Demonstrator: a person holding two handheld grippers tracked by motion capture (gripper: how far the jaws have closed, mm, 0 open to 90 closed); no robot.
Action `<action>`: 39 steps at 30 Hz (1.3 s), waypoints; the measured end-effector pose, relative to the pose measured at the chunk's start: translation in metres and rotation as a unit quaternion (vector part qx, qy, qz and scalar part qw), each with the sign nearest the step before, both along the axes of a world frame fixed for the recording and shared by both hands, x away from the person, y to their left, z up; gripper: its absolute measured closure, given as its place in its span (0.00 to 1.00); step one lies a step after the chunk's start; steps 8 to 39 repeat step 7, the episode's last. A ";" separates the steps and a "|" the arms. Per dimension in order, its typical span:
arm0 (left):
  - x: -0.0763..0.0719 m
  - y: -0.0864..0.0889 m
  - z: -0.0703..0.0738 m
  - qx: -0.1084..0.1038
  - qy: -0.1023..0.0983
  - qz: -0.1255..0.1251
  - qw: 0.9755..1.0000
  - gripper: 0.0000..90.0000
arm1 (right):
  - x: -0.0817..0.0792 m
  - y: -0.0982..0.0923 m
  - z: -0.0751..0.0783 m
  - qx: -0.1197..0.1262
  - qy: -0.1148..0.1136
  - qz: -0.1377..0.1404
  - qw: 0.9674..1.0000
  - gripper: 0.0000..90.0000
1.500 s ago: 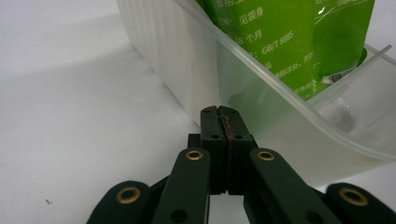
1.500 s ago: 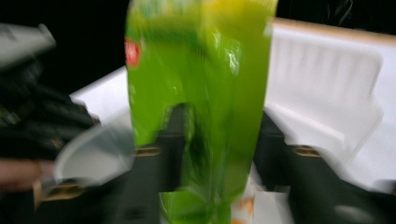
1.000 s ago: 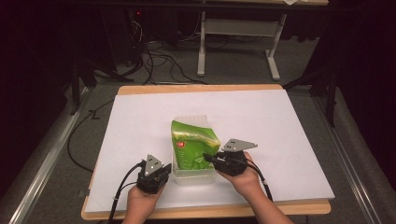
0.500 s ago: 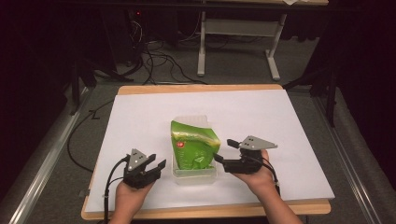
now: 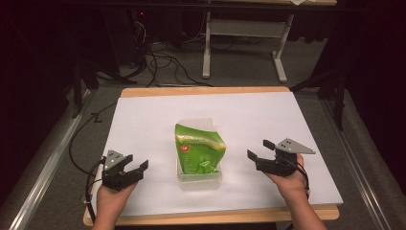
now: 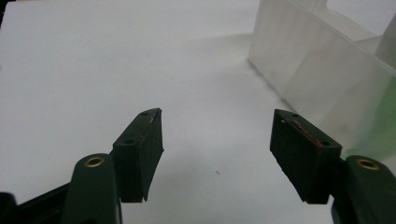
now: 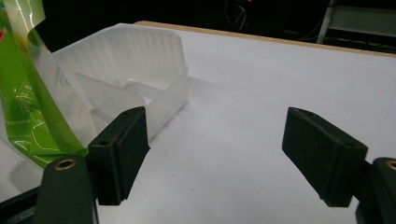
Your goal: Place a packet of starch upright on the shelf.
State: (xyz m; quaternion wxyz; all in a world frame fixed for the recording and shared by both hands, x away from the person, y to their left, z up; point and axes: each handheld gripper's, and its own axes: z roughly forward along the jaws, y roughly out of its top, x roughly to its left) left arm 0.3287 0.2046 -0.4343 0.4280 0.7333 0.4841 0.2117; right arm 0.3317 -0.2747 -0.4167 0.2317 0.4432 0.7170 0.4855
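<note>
A green foil bag point(image 5: 198, 152) stands in a clear plastic tray point(image 5: 200, 180) at the middle of the white table. My left gripper point(image 5: 138, 163) rests to the tray's left, open, with nothing between its jaws. The left gripper view shows the tray's wall point(image 6: 327, 79) to the right of the open gripper point(image 6: 217, 140). My right gripper point(image 5: 260, 149) stays to the tray's right, open and apart from it. In the right gripper view the bag point(image 7: 28, 102) and the tray point(image 7: 140, 65) lie left of that open gripper point(image 7: 217, 144).
White paper point(image 5: 249, 115) covers the wooden table, its front edge point(image 5: 210, 218) close to the person's hands. Cables point(image 5: 163, 62) and a desk frame point(image 5: 239, 33) lie on the floor beyond the table.
Both grippers have drawn away from the tray, the left to the left and the right to the right. The bag stays in the tray.
</note>
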 end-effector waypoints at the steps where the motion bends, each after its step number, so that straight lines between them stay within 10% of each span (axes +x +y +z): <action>1: 0.000 -0.002 0.000 0.000 0.001 -0.002 1.000 0.39 | 0.001 0.003 0.000 -0.002 0.002 0.003 1.000 0.26; 39: -0.003 -0.008 0.001 0.005 -0.004 -0.011 1.000 0.40 | 0.001 0.006 -0.002 -0.011 0.003 0.006 1.000 0.26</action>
